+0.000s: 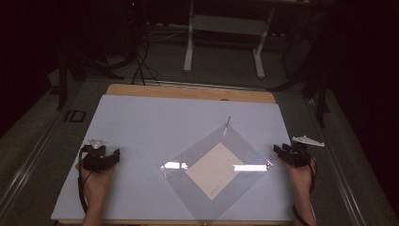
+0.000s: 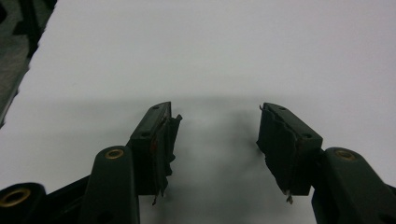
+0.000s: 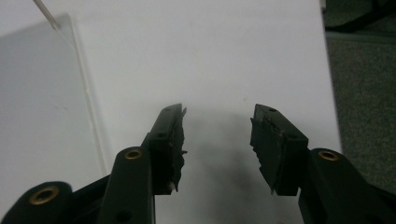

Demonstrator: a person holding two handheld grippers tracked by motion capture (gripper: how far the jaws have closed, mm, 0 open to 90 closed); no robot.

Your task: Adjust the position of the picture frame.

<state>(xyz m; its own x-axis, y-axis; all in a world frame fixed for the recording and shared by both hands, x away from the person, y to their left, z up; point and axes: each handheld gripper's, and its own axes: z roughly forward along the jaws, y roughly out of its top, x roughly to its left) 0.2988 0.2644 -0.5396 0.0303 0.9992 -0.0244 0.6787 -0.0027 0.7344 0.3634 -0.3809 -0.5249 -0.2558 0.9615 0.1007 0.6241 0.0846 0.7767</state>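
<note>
From the high view, one clear square plastic sleeve [image 1: 216,172] holding a single beige paper sheet [image 1: 215,170] lies diamond-wise near the white tabletop's [image 1: 155,122] front edge, right of centre; its print is too small to read. The left gripper [image 1: 100,157] sits near the left edge, the right gripper [image 1: 288,153] at the right edge, bare board between.

In the left gripper view, the left gripper [image 2: 217,140] is released, its jaws spread over bare white tabletop [image 2: 210,51].

In the right gripper view, the right gripper [image 3: 217,140] is likewise released, just beside the sleeve's edge [image 3: 91,116].
</note>
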